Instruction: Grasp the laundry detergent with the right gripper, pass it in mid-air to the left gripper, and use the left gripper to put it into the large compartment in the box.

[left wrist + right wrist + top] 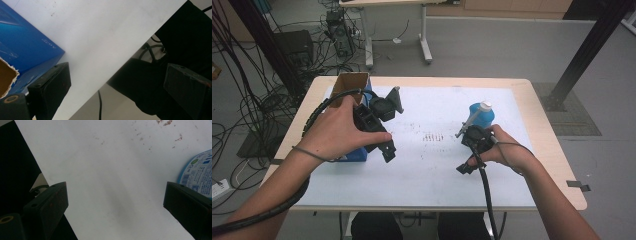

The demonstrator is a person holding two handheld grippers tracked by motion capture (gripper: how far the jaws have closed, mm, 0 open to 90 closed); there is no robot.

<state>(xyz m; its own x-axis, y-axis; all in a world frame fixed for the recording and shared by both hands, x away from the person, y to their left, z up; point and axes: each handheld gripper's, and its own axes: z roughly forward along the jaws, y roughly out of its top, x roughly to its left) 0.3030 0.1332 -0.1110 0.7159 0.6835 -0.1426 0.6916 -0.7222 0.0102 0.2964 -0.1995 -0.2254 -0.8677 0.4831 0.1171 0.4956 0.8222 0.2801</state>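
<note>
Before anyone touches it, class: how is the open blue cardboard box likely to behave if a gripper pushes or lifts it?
The blue cardboard box stands tall and narrow on the white mat, so a high push would probably tip it. Its open top has a torn edge, so the walls may flex when squeezed. It looks light, and would likely slide on the mat if pushed low.

Left side: blue box blocks the mat's left edge.
Right side: blue bottle stands there.
Between them: bare white mat.

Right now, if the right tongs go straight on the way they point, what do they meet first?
Probably the bare white mat: nothing lies between the open right tongs. The blue bottle sits just off to one side.
</note>
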